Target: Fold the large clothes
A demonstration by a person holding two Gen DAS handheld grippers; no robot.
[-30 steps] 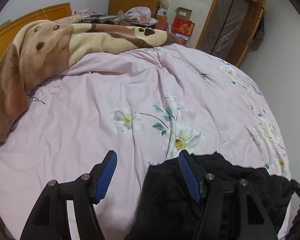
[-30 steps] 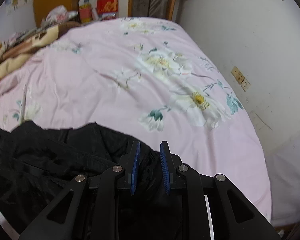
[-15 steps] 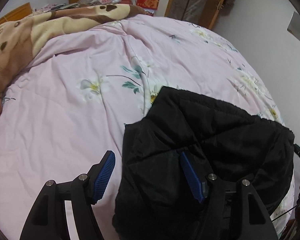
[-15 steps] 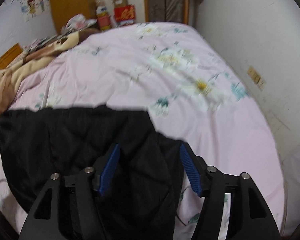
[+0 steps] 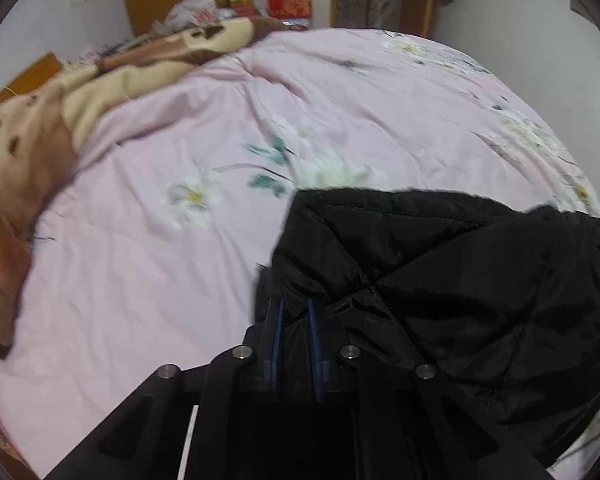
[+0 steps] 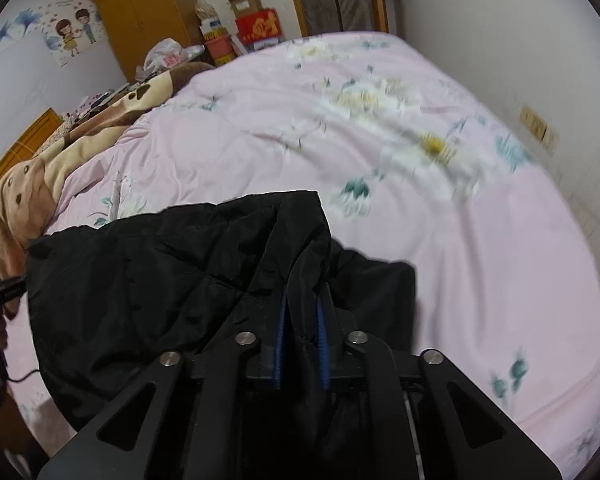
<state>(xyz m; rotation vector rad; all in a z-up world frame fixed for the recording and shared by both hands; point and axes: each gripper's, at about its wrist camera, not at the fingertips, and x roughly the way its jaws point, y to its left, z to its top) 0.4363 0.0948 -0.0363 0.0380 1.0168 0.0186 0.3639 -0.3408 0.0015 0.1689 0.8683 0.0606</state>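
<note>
Jacket (image 5: pixel 460 280), black and padded, hangs stretched sideways between the left gripper (image 5: pixel 296 312) and right gripper (image 6: pixel 302 312), both jaws clamped on its edge above the bed (image 5: pixel 140 260).

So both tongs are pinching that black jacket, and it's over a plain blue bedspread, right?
Not quite. Both the left tongs and right tongs do pinch the black jacket, but the bedspread is pink with a flower print, not plain blue. The right wrist view shows it best.
</note>
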